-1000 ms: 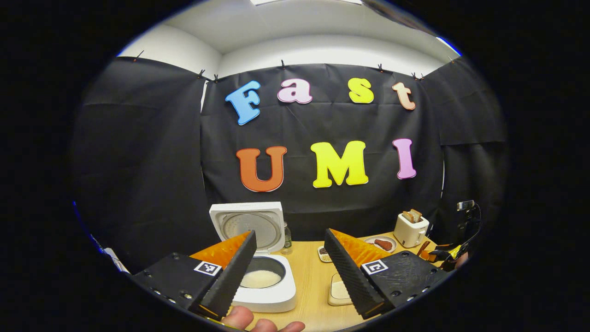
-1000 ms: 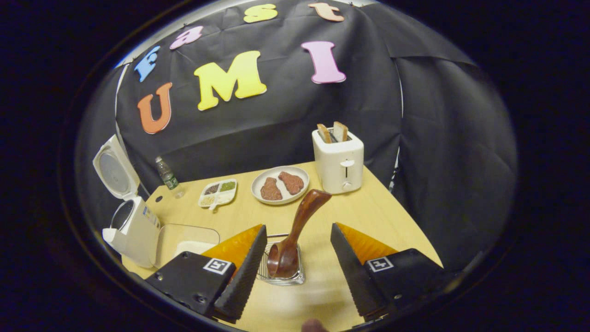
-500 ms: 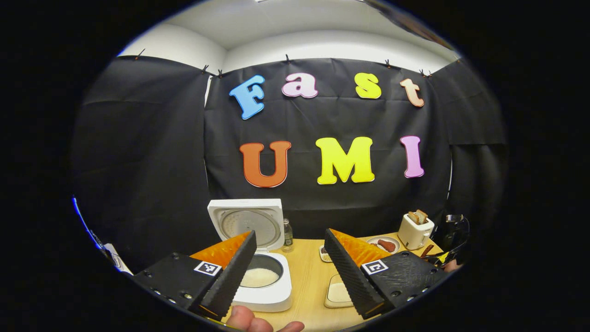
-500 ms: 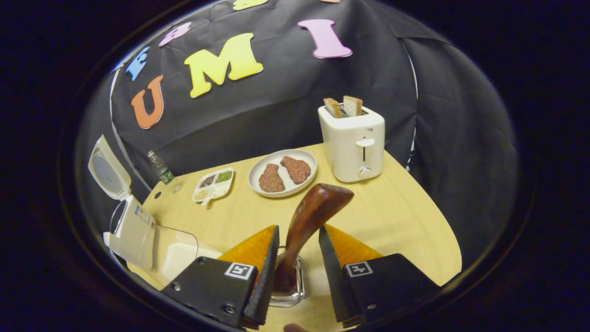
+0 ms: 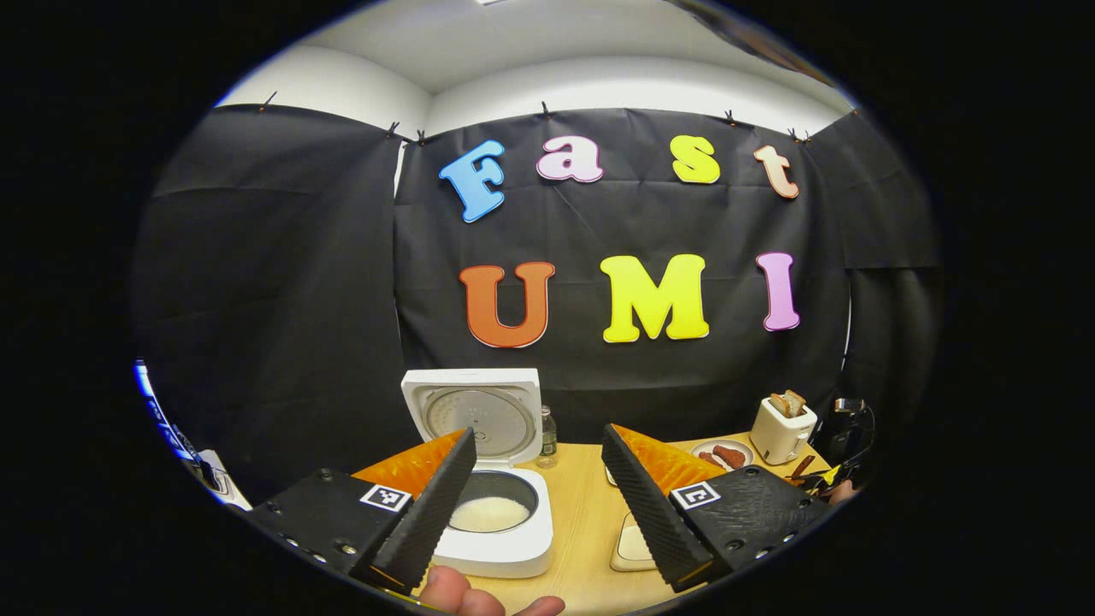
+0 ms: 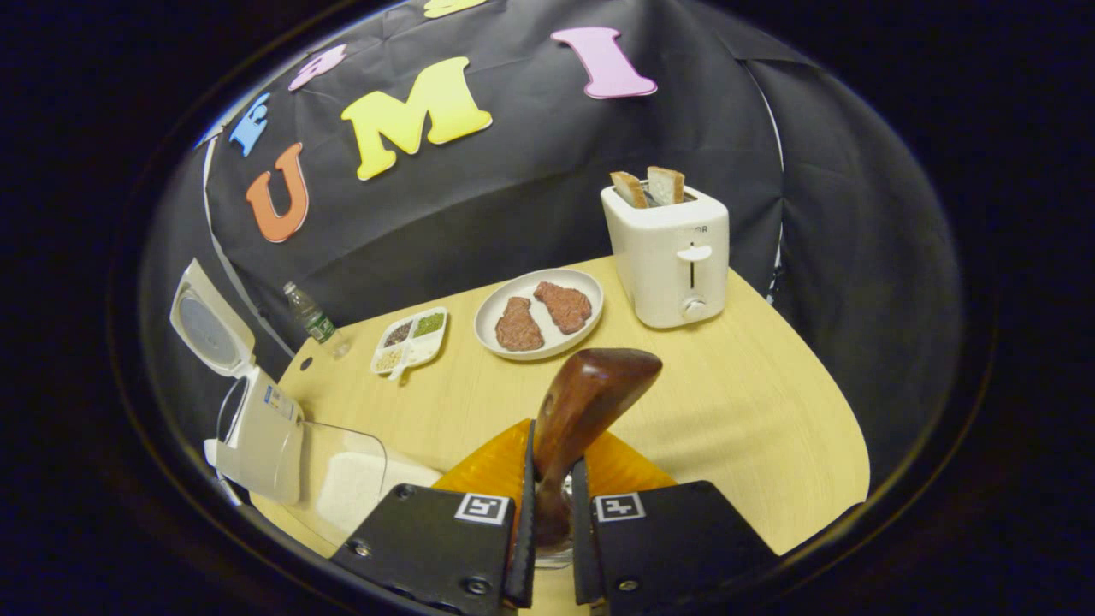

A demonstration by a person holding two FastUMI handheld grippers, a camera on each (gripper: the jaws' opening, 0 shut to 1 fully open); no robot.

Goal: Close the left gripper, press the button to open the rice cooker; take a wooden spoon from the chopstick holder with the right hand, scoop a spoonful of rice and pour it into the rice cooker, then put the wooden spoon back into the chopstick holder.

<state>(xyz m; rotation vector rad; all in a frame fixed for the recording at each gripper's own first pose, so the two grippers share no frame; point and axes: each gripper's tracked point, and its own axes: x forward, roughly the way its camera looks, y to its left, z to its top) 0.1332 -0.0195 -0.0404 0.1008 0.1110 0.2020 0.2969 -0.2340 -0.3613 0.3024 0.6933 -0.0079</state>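
Right gripper (image 6: 547, 513) now clamped on dark brown wooden spoon (image 6: 582, 402) near table's front edge, wide open before; ready to lift; left gripper (image 5: 539, 496) open.

Plate (image 6: 590, 299) lies between toaster (image 6: 669, 257) and divided tray (image 6: 411, 340).

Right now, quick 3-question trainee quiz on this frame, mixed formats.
1. True or false: the white rice cooker's lid is shut.
2. Multiple choice: the right tongs are shut on A) the dark brown wooden spoon B) the white two-slot toaster C) the clear plastic water bottle.
3. Fill in: the round white plate holds ___ reddish-brown meat pieces.

Key: 1 false, lid stands up, rice visible inside; 2 A; 3 two.
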